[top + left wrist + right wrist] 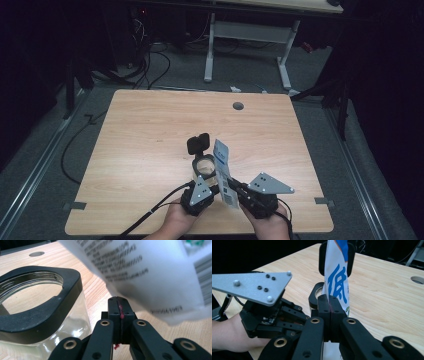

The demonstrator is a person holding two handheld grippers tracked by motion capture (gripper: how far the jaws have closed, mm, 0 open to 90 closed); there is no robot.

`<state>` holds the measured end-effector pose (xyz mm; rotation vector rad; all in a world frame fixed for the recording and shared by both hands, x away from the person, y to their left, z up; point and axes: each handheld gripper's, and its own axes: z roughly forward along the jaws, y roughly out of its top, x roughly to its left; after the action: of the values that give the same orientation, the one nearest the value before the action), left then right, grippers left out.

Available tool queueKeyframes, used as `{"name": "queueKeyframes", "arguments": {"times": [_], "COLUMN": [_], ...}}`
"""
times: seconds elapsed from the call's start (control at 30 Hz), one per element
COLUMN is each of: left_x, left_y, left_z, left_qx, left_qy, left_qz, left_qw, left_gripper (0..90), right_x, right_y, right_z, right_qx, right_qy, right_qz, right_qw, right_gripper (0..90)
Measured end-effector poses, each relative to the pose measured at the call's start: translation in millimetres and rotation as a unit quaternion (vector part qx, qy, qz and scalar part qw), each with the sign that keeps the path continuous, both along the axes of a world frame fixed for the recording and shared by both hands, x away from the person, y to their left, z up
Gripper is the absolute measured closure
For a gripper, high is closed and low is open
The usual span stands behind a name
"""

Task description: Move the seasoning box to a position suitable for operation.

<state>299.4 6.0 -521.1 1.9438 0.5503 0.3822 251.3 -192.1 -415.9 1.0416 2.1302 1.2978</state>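
The right gripper (331, 305) is clamped on the packet (223, 172), upright just right of the open jar (204, 165); the left gripper (120, 307) is closed, empty. Tilt the packet's top over the jar mouth before pouring

**Packet held upright beside open jar**

White packet (223, 172) with blue characters and a barcode, standing on edge, tilted slightly, above the near middle of the table. Just left of it, clear glass jar (203, 165) with black threaded collar, open, upright, black lid (198, 143) raised behind.
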Motion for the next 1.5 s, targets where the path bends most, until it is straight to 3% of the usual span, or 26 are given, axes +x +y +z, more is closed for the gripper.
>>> {"name": "queueKeyframes", "arguments": {"times": [0.03, 0.17, 0.47, 0.6, 0.7, 0.77, 0.93, 1.13, 1.5], "left_x": [-0.6, 0.8, -6.1, -5.0, -4.0, -8.0, -13.1, -21.5, -25.5], "left_y": [0.4, 1.4, -10.5, -16.9, -19.8, -21.1, -23.3, -23.8, -10.3], "left_z": [0.2, -0.4, -6.9, -0.3, 4.1, 6.4, 6.6, 6.8, 4.5], "left_qx": [-0.002, -0.002, 0.025, -0.005, -0.024, -0.028, -0.021, -0.019, -0.004], "left_qy": [-0.001, 0.021, 0.008, 0.009, 0.007, -0.01, -0.027, -0.056, -0.054], "left_qz": [0.001, -0.012, -0.034, -0.028, -0.021, -0.022, -0.028, -0.035, -0.016], "left_qw": [1.0, 0.9997, 0.9991, 0.9996, 0.9995, 0.9993, 0.999, 0.9976, 0.9984], "left_gripper": [89.9, 73.7, 44.8, 32.0, 29.8, 33.0, 44.5, 66.7, 76.4], "right_x": [-0.5, -2.8, -4.2, -4.0, -4.5, -5.0, -4.7, -4.4, 5.0], "right_y": [-0.7, -4.2, -7.6, -5.3, -3.2, -3.1, -6.0, -6.3, -5.0], "right_z": [1.1, 5.6, 14.9, 15.6, 14.1, 13.0, 9.9, 9.1, 6.9], "right_qx": [-0.001, -0.001, 0.014, 0.022, 0.022, 0.024, 0.022, 0.018, 0.011], "right_qy": [-0.001, -0.008, -0.019, -0.013, -0.011, -0.009, -0.004, -0.008, -0.007], "right_qz": [-0.001, -0.001, -0.001, 0.004, 0.008, 0.008, 0.008, 0.006, 0.009], "right_qw": [1.0, 1.0, 0.9997, 0.9997, 0.9997, 0.9996, 0.9997, 0.9998, 0.9999], "right_gripper": [90.0, 90.0, 90.0, 90.0, 90.0, 90.0, 90.0, 90.0, 90.0]}}
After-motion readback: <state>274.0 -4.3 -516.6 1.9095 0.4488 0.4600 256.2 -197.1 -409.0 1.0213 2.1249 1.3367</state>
